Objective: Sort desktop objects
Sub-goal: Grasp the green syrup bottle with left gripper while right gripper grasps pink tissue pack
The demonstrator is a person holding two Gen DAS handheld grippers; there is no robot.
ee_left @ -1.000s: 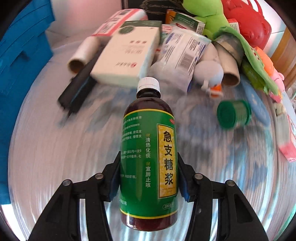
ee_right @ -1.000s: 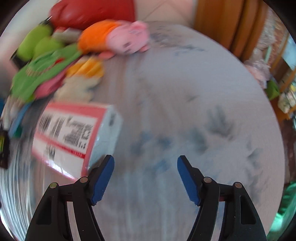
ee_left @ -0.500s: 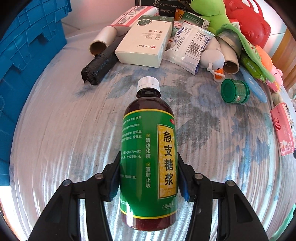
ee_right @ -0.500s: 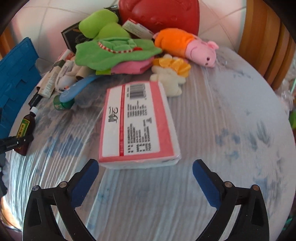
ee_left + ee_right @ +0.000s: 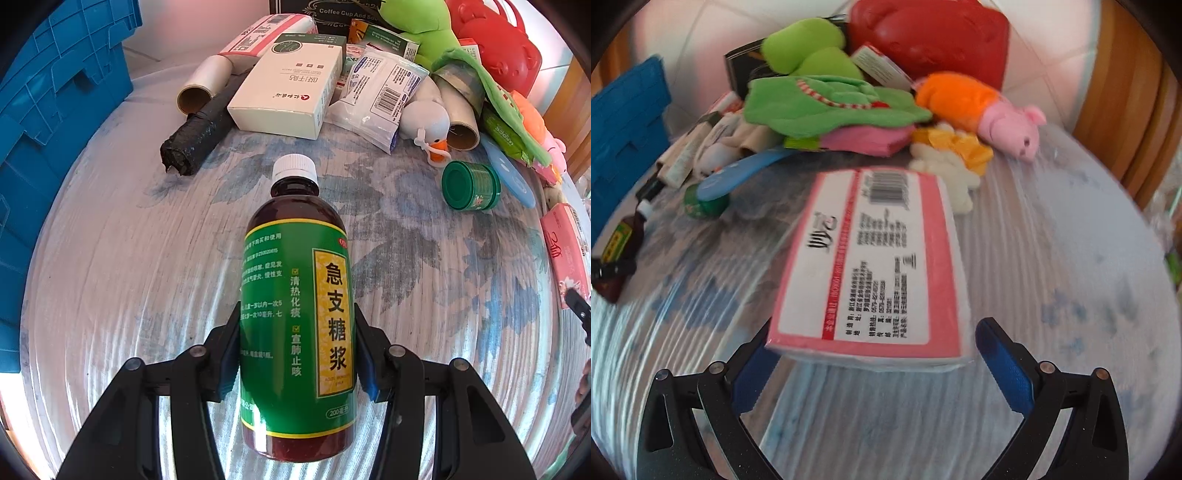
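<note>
The left gripper [image 5: 297,354] is clamped round the syrup bottle [image 5: 297,317], lifted above the table [image 5: 129,258] for sorting; the right gripper [image 5: 875,365] stands wide apart, straddling the pink tissue pack's [image 5: 879,266] near end, likely to grasp it

A round table [image 5: 110,258] fills the view, covered in a pale cloth with faded blue flower print under a glossy clear sheet. Behind it runs a white tiled wall [image 5: 1034,55]. Warm wooden furniture [image 5: 1137,122] stands at the right. Bright daylight glints off the covering.
</note>
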